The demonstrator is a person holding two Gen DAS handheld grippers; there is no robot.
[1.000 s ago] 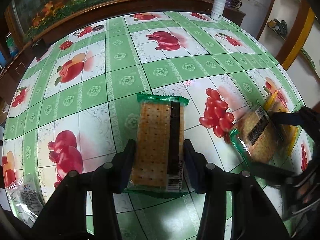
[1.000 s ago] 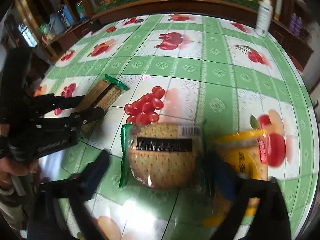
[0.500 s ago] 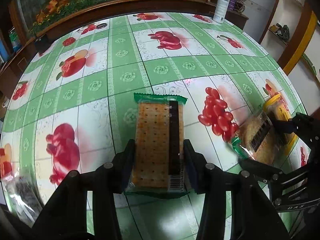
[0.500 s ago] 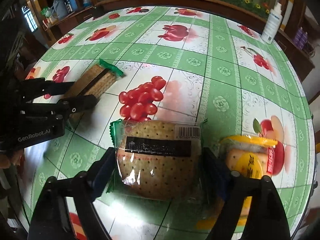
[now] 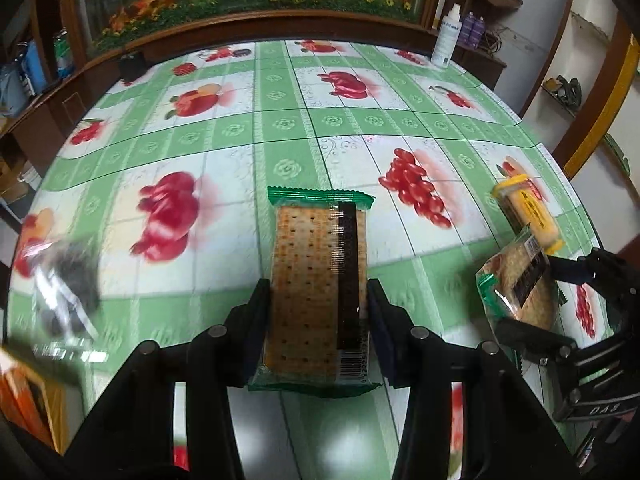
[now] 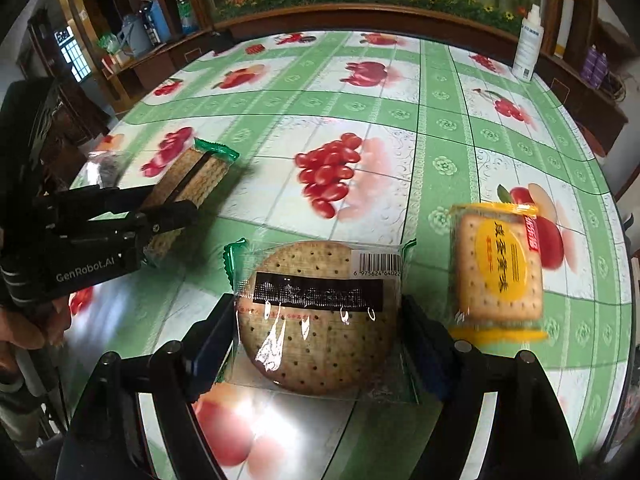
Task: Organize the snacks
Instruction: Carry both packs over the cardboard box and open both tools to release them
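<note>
Left claw (image 5: 316,316) pinches the rectangular cracker pack (image 5: 318,280) by its long edges; right claw (image 6: 320,344), jaws just closing, clamps the round cracker pack (image 6: 320,316). Light, brittle, slippery film. Yellow pack (image 6: 498,268) lies on the surface (image 6: 400,120) at three o'clock.

The right gripper (image 6: 318,344) has just been closing its jaws, from wide and clear of the round cracker pack (image 6: 318,320) to pressed against its two sides; the pack now sits between them, off the counter (image 6: 440,128), clear of the yellow pack (image 6: 498,272) it lay against. The left gripper (image 5: 318,328), with the square cracker pack (image 5: 316,288), has moved leftward across the counter: a clear bag of dark snacks (image 5: 66,276) and an orange box (image 5: 28,400) have come closer at the left edge.
</note>
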